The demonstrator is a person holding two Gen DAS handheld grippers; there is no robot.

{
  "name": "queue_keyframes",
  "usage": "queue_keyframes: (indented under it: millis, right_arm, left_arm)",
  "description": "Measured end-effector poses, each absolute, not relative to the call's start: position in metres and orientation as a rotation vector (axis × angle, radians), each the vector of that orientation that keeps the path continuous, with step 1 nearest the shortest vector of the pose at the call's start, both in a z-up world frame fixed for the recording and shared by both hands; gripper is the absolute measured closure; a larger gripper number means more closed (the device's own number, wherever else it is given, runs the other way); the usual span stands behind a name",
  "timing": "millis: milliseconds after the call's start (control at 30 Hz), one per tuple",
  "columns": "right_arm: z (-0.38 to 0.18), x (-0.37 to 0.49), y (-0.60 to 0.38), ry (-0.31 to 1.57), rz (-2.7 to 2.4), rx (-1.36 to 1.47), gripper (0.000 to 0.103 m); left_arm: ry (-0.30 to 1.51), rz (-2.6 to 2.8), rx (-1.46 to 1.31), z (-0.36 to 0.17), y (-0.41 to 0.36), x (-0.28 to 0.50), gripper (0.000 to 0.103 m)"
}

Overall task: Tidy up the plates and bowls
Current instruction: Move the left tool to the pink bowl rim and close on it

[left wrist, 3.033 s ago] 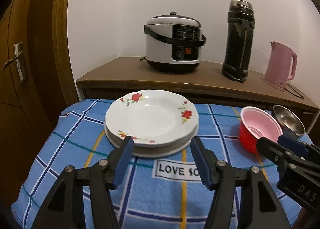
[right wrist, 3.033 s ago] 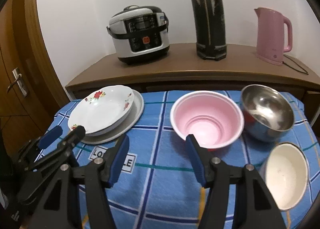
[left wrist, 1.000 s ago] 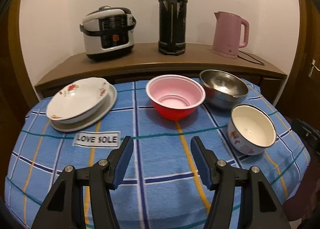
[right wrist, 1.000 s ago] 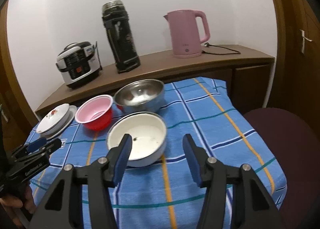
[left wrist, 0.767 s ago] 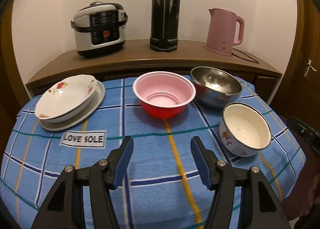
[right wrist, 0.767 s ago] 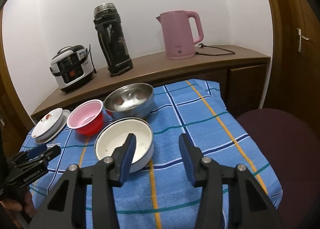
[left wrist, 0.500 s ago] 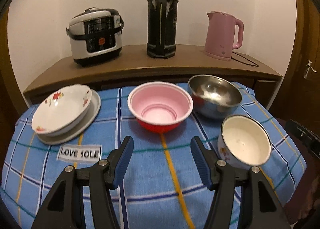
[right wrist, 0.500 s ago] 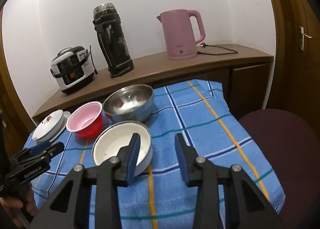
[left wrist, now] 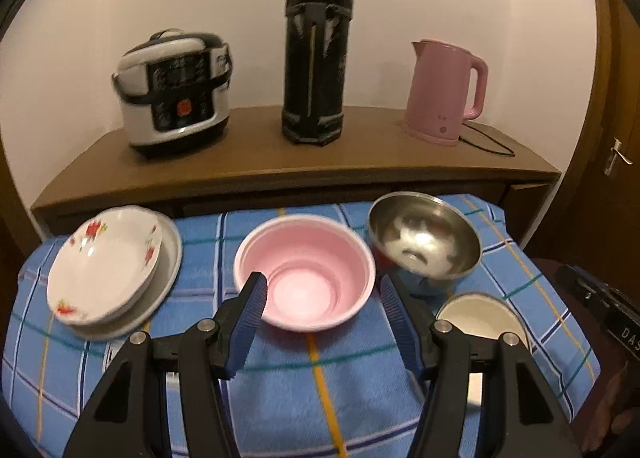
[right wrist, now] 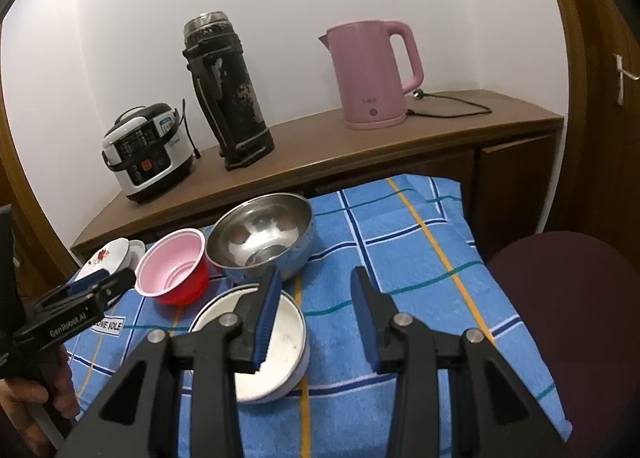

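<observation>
Enamel, by the look of it, made up the white bowl [right wrist: 272,342] nearest the right gripper [right wrist: 314,312], whose jaws stood apart and empty, the left blade hanging over the bowl's far rim and the right one over bare blue checked tablecloth [right wrist: 400,242]. That bowl likely was stiff and fairly light, but its glossy wall would slip, so a pinch across the rim, one blade inside and one outside, seemed the sound hold. Behind it sat the steel bowl [right wrist: 262,236], rigid and slick too, touching or nearly touching the pink plastic bowl [left wrist: 305,272] with the red outside, which looked the lightest and most forgiving, though thin enough to flex under a hard squeeze. The left gripper [left wrist: 322,312] hovered with jaws wide and holding nothing, lined up on that pink bowl's near rim. At the cloth's left end the flowered ceramic plate [left wrist: 106,264] already rested on a plain grey plate [left wrist: 168,258]; these were the heavy, breakable pieces, best left alone.
</observation>
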State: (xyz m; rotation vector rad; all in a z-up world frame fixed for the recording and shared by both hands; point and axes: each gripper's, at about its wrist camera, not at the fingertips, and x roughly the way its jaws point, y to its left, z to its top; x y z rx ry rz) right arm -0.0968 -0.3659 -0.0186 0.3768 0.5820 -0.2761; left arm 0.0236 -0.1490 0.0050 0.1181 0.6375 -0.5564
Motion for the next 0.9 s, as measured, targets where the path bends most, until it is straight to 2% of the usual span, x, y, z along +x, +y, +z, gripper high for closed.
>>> queue_keyframes:
  millis: [467,900]
  right_arm:
    - [-0.030,-0.029,-0.395,0.677,-0.217,0.465,0.063]
    - [-0.037,-0.005,-0.403,0.704,-0.212,0.492,0.063]
  left_arm:
    - [0.687,-0.611,0.152,0.002,-0.209,0.086,0.042]
    - [0.726,-0.645,0.149,-0.008,-0.230,0.105,0.042]
